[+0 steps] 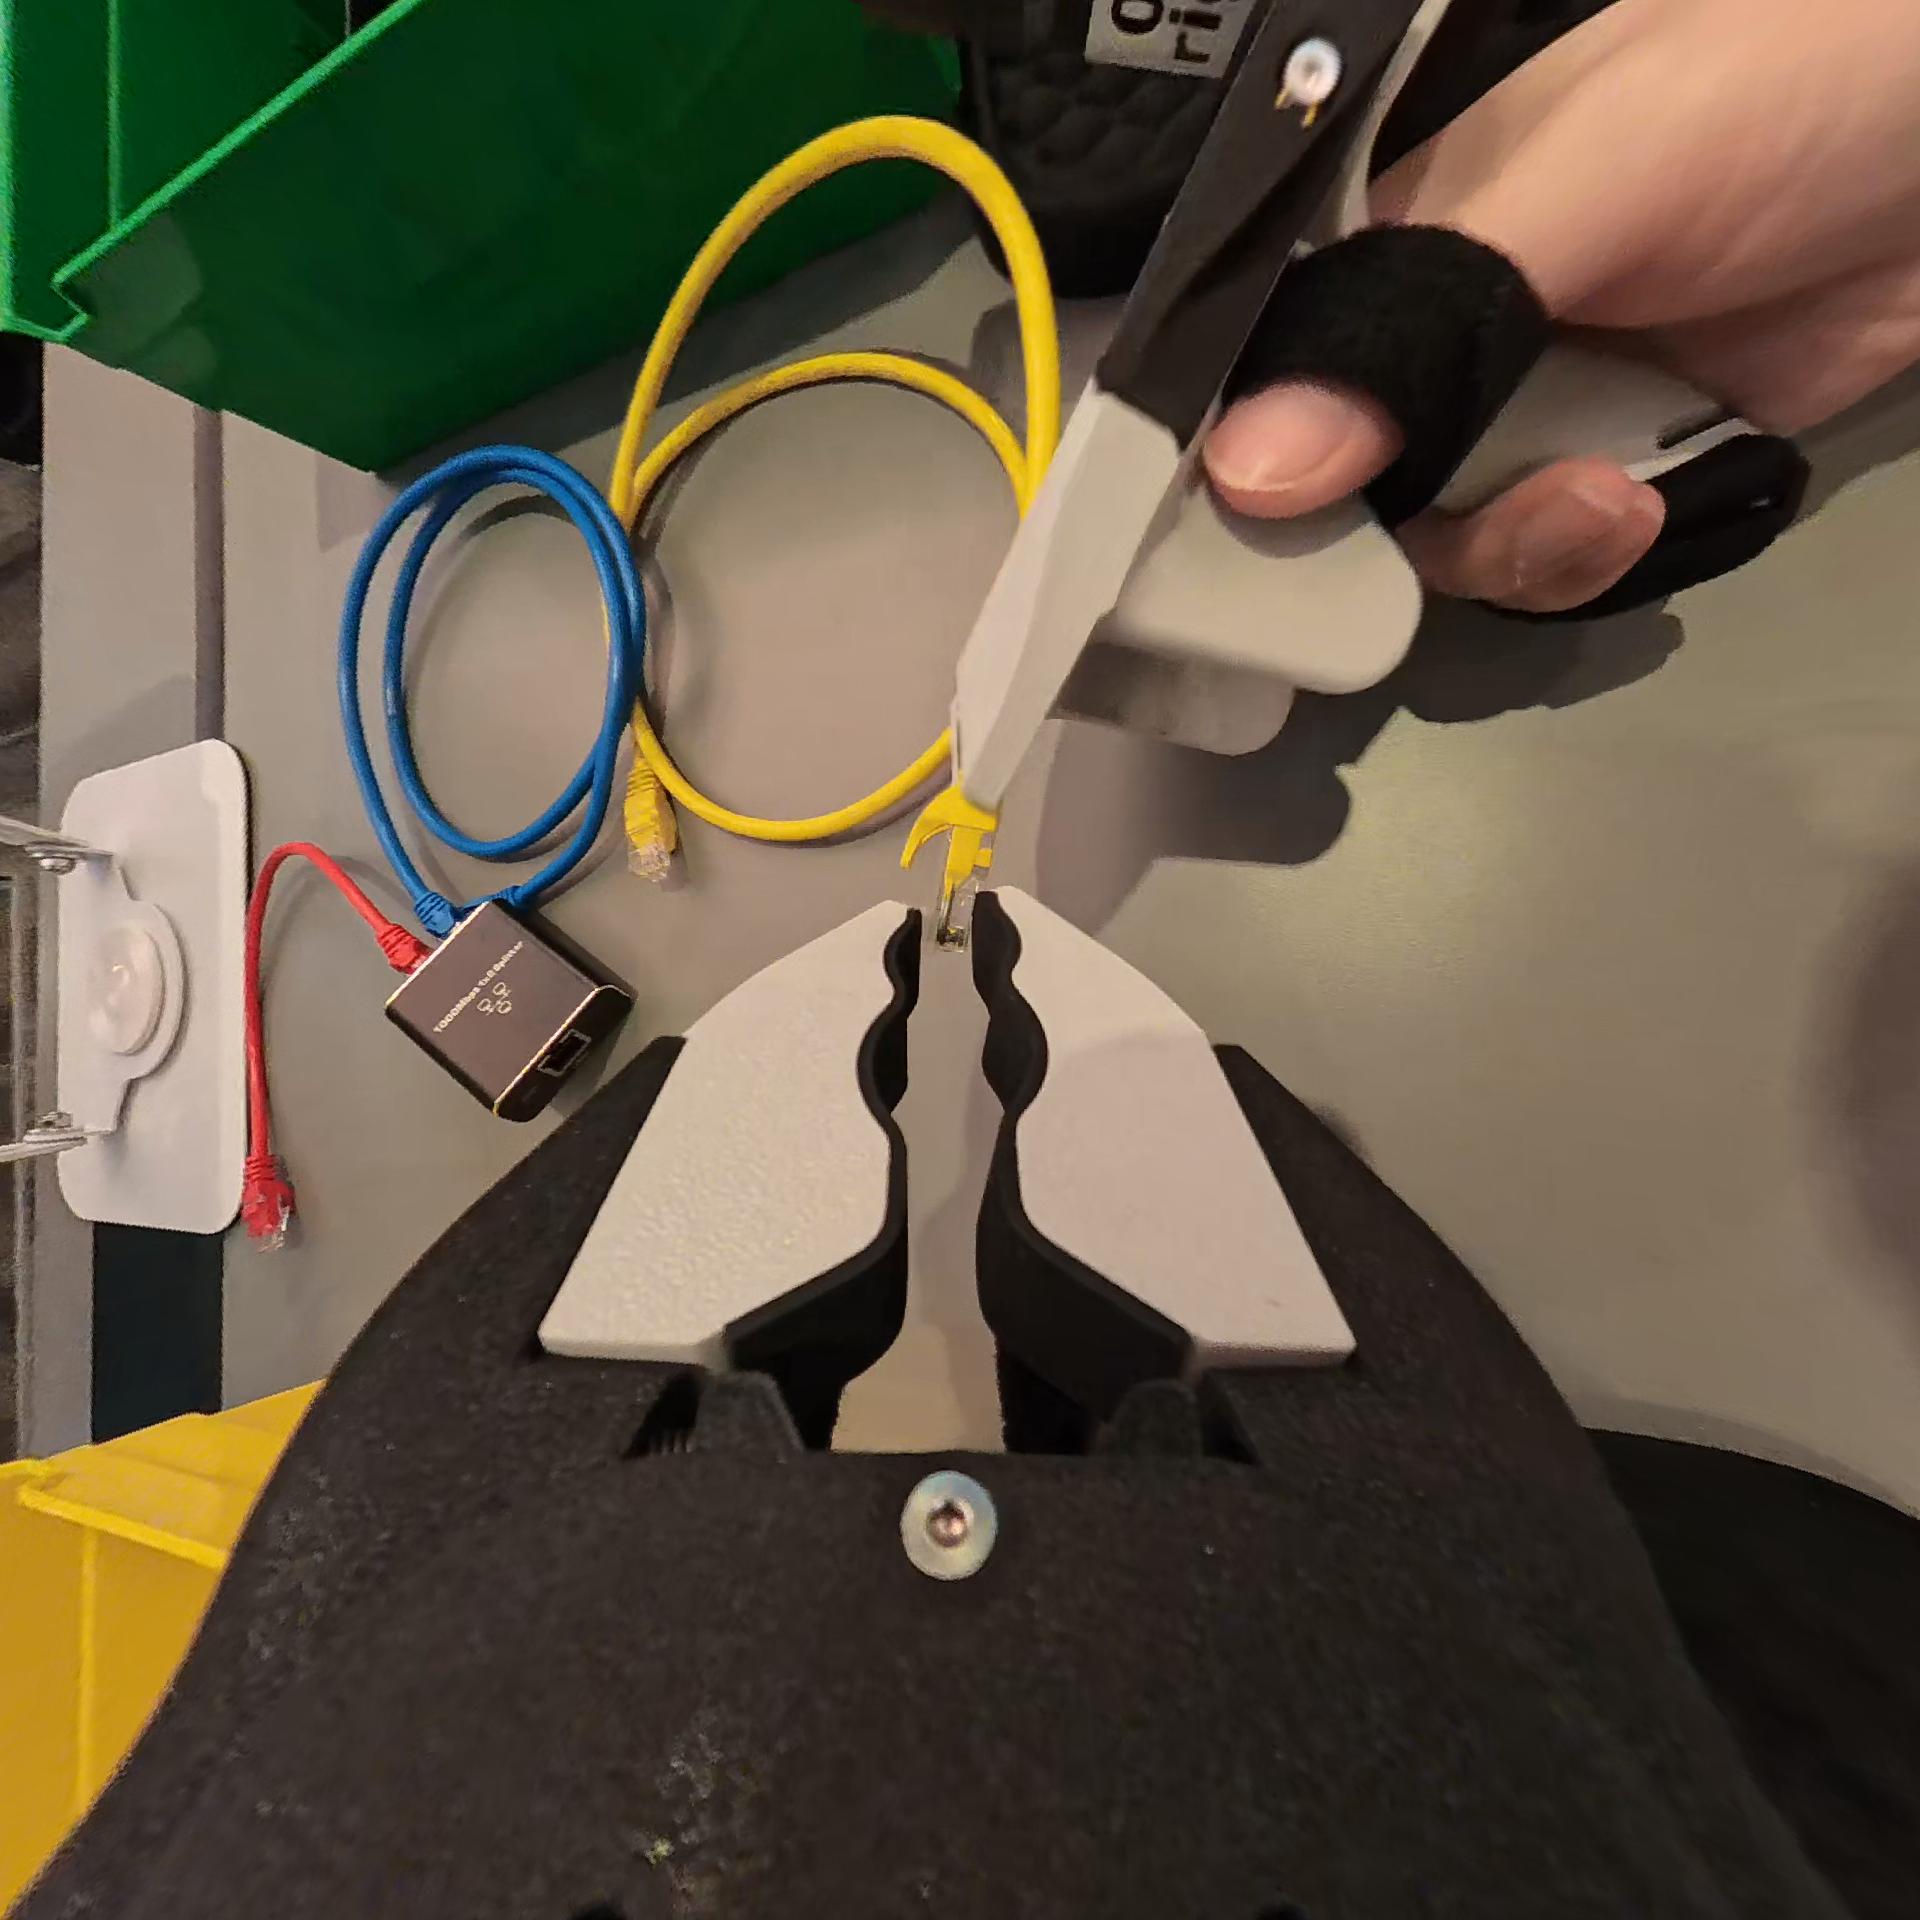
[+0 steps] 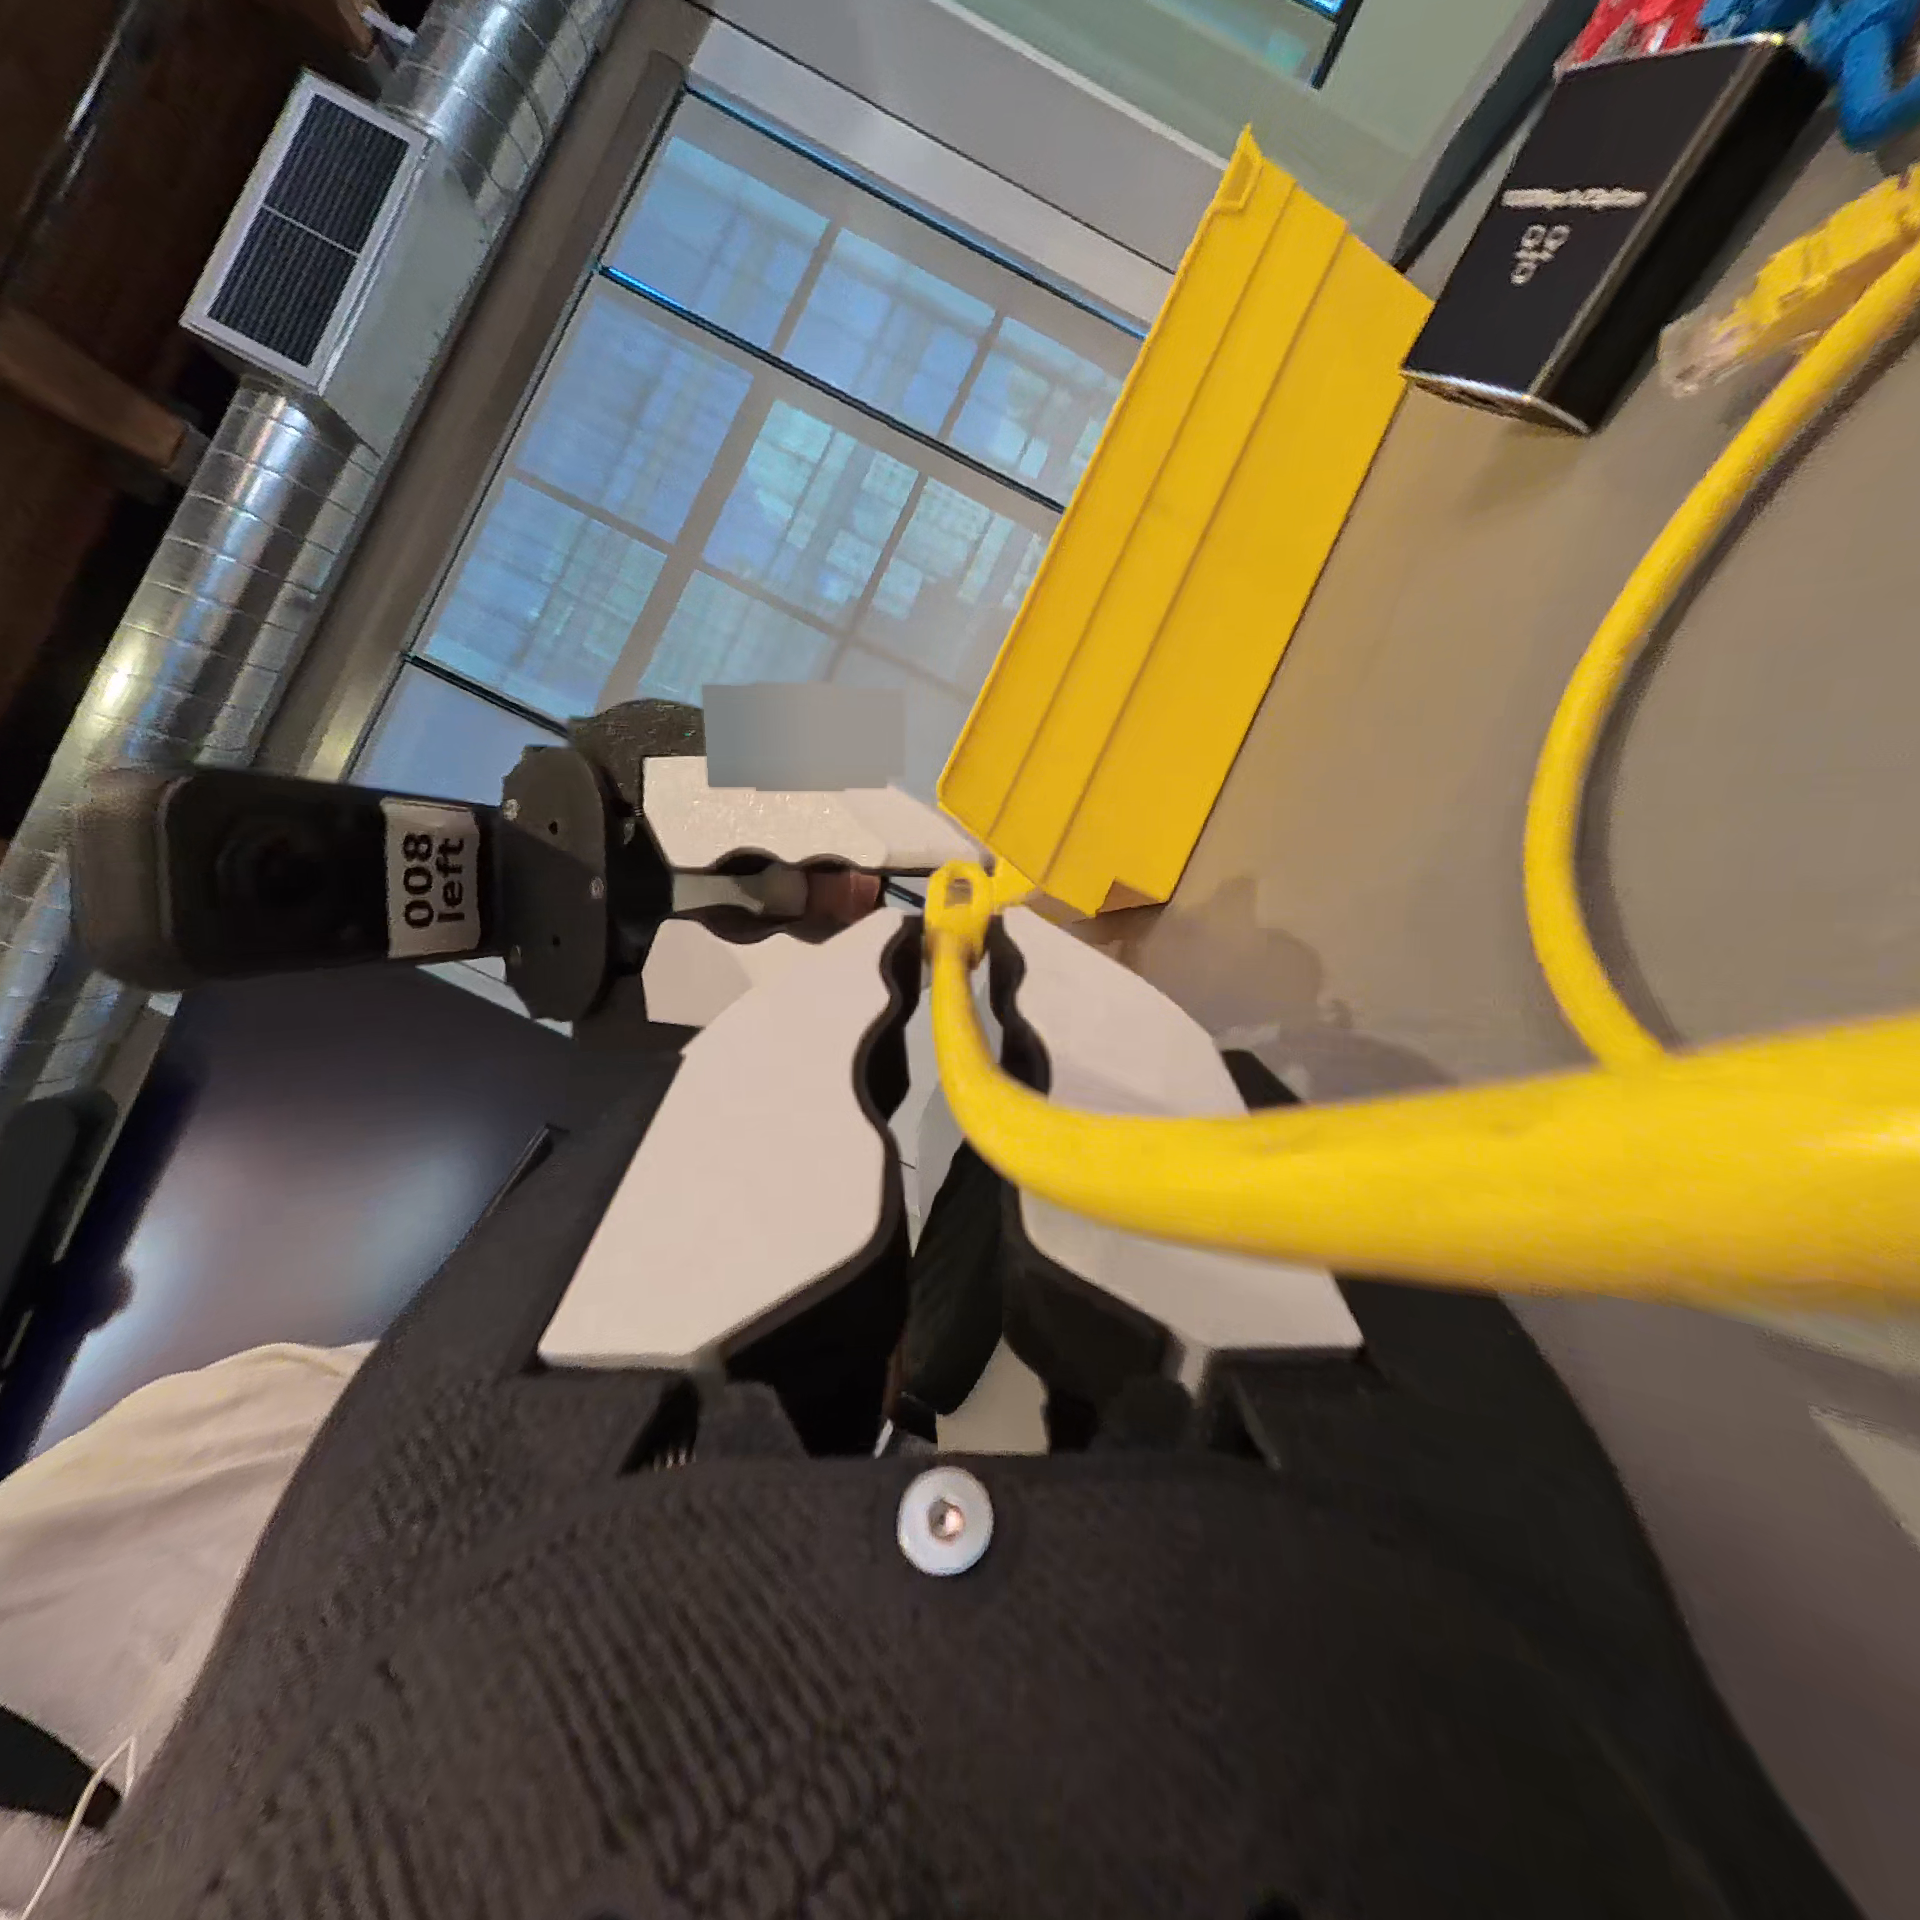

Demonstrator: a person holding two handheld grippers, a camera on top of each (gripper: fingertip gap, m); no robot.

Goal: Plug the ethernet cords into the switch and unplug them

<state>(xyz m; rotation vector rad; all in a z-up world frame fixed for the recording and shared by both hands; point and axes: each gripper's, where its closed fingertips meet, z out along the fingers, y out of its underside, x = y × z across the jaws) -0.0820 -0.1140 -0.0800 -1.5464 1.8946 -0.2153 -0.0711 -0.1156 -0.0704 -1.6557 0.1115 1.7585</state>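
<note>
The dark switch [image 1: 509, 1003] lies on the grey table [image 1: 1507, 1091], and it also shows in the right wrist view [image 2: 1600, 239]. A blue cord [image 1: 488, 665] has both ends plugged into it. A red cord [image 1: 255, 997] has one end plugged in, and its other plug [image 1: 268, 1205] lies loose. My right gripper [image 1: 971, 800] [image 2: 951, 935] is shut on the boot of the yellow cord's plug [image 1: 951, 883] [image 2: 956, 894]. My left gripper [image 1: 948, 920] [image 2: 842, 888] is closed on that plug's clear tip. The yellow cord [image 1: 831, 395] [image 2: 1455, 1174] loops back, and its other plug [image 1: 649, 831] lies free.
A green bin [image 1: 468, 208] stands at the back left. A yellow bin [image 1: 94, 1621] [image 2: 1195, 582] stands near the left gripper. A white mount plate [image 1: 156, 987] sits at the table's left edge. A person's hand [image 1: 1662, 260] holds the right gripper. My left and right fingertips are right by each other. Both grippers' tips are roughly 20 cm from the dark switch [image 1: 509, 1003]. It is also in sight in the right wrist view [image 2: 1518, 275].
</note>
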